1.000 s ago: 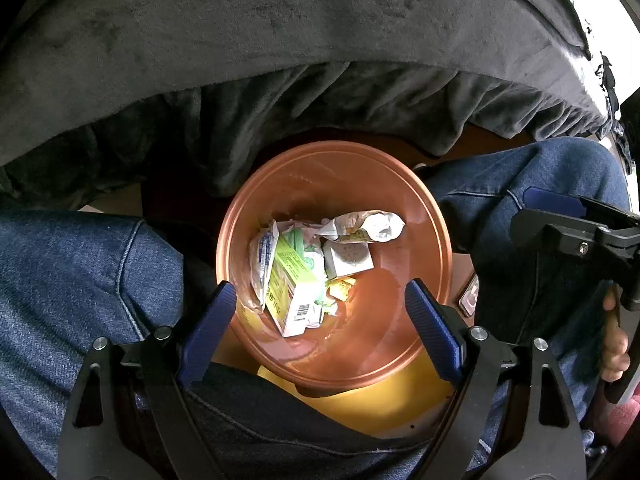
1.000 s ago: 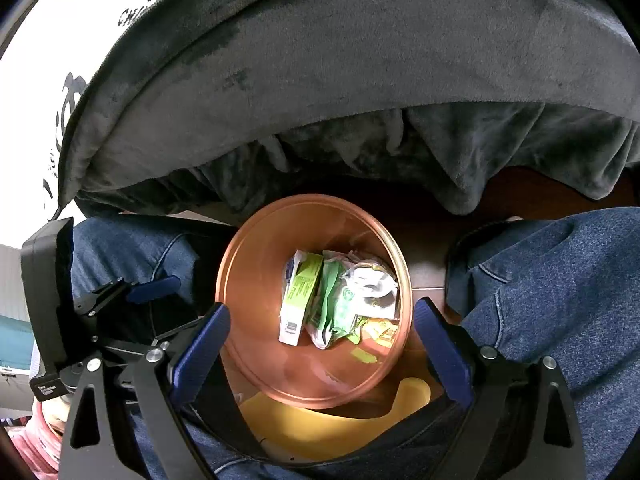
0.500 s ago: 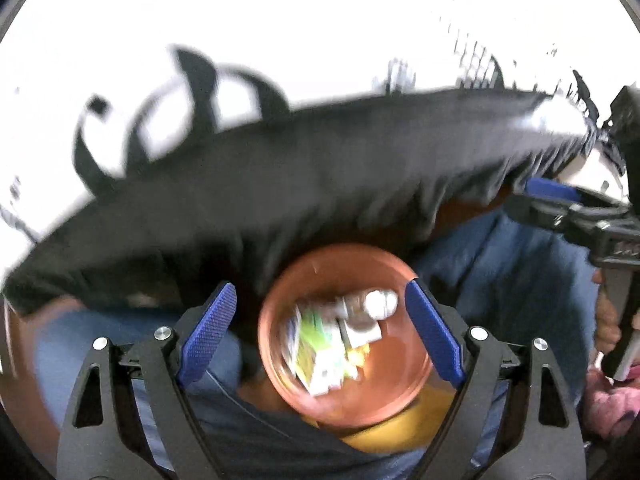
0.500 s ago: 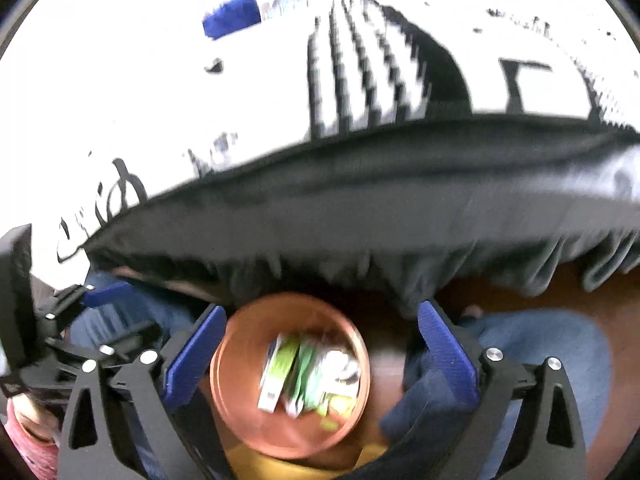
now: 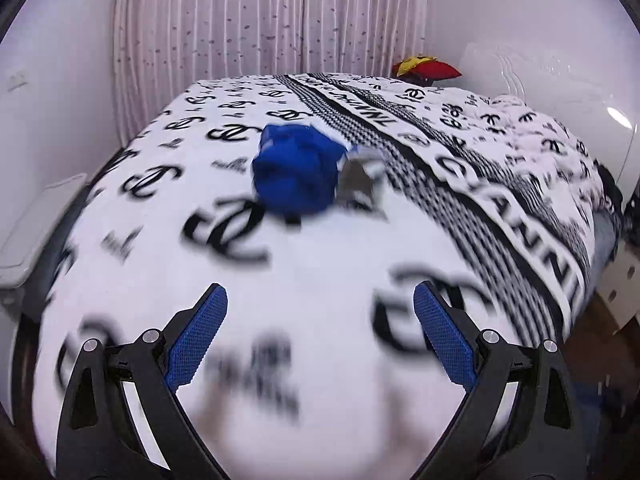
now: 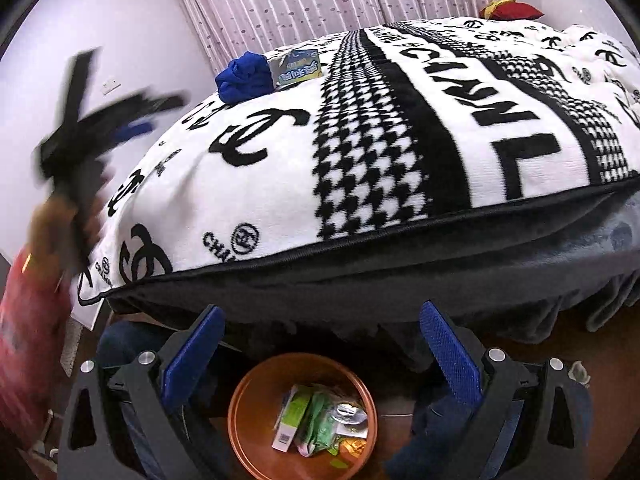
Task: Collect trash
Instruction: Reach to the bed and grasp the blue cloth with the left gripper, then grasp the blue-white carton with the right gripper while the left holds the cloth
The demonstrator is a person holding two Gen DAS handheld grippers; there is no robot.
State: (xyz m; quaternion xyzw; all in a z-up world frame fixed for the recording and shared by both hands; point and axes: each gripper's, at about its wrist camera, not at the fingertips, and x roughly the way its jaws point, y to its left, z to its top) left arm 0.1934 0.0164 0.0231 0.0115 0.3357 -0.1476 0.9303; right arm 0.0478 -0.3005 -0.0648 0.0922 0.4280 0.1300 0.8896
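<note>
Patterned bed cover [image 5: 320,248] fills the frame; a snack wrapper [image 6: 297,67] lies beside a blue cloth [image 5: 296,172] at centre. Left gripper [image 5: 318,344] and right gripper [image 6: 320,360] both have jaws apart, empty; a hasty reach may grab the cloth instead, missing the bin [image 6: 240,432].

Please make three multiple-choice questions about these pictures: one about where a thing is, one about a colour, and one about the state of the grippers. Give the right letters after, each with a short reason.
1. Where does the snack packet lie?
A. in the bin
B. on the bed beside the blue cloth
C. on the floor

2. What colour is the bin?
A. copper-orange
B. white
C. blue

3. How do the left gripper and the right gripper stand?
A. both shut on trash
B. only the left holds something
C. both open and holding nothing

Answers:
1 B: the packet rests on the blanket next to the blue cloth.
2 A: its inner wall shows copper-orange around the cartons and wrappers.
3 C: each pair of blue pads stands wide apart with nothing between.
</note>
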